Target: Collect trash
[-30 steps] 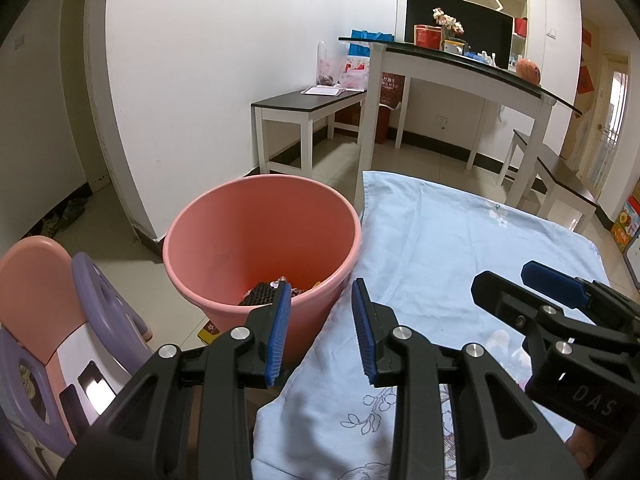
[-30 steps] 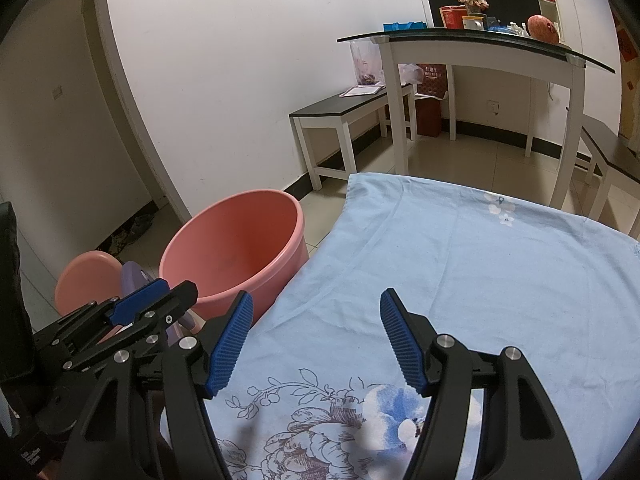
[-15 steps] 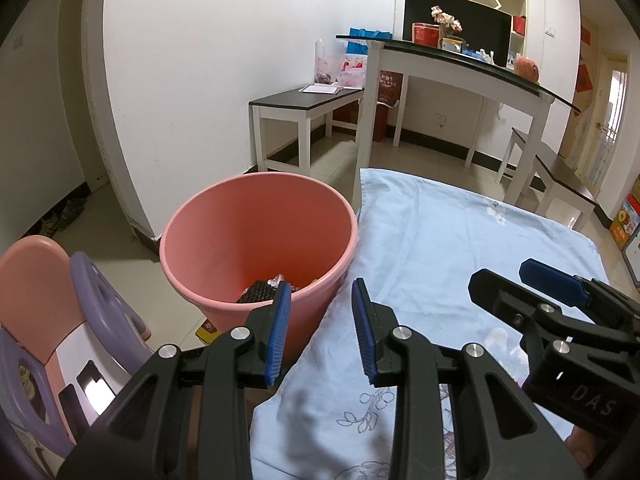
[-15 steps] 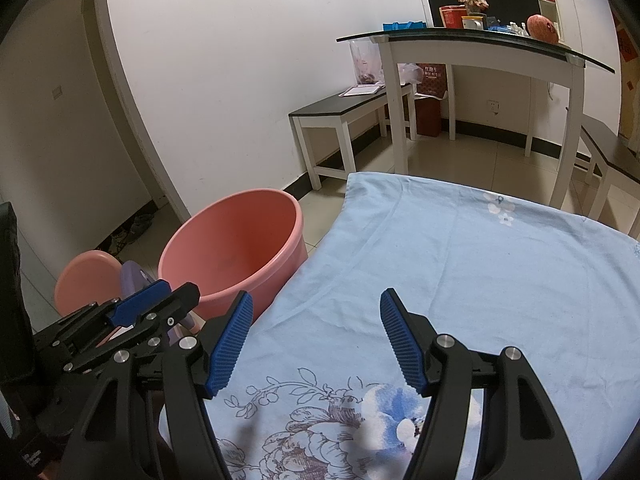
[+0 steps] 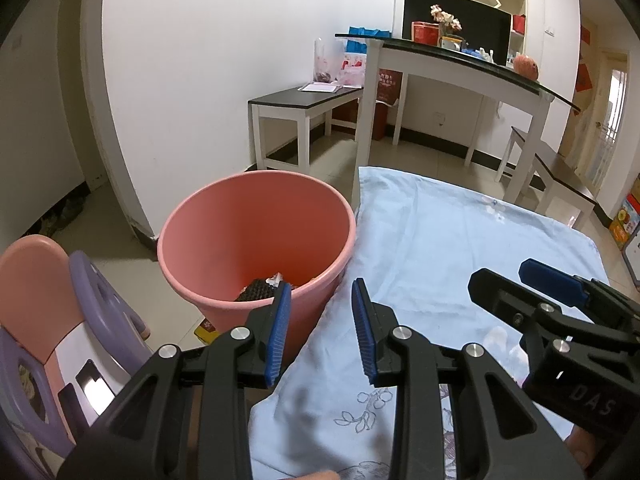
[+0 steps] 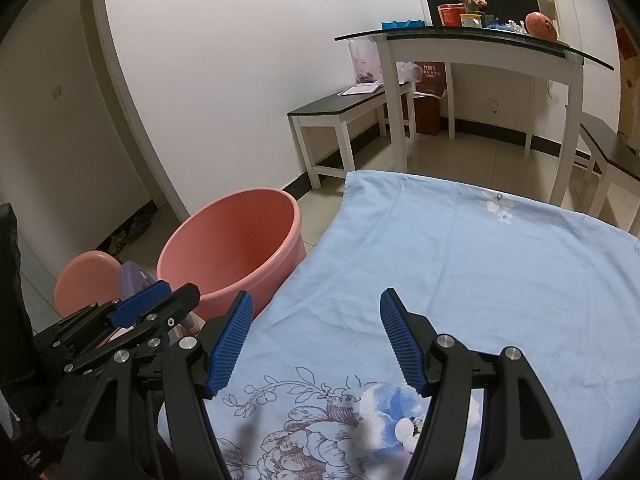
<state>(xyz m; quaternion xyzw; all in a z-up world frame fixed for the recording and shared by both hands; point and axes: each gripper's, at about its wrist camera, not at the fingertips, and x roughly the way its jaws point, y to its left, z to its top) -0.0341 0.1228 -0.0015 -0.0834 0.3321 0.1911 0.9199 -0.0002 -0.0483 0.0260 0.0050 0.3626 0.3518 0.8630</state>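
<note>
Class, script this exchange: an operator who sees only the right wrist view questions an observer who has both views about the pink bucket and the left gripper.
Operator: Is anything in the bucket? I see only its inner wall.
Observer: Yes. A dark meshed piece and some pale scraps lie at the bottom.
Operator: Is the left gripper carrying something? I see it side-on.
Observer: No. Its jaws stand apart with nothing between them.
</note>
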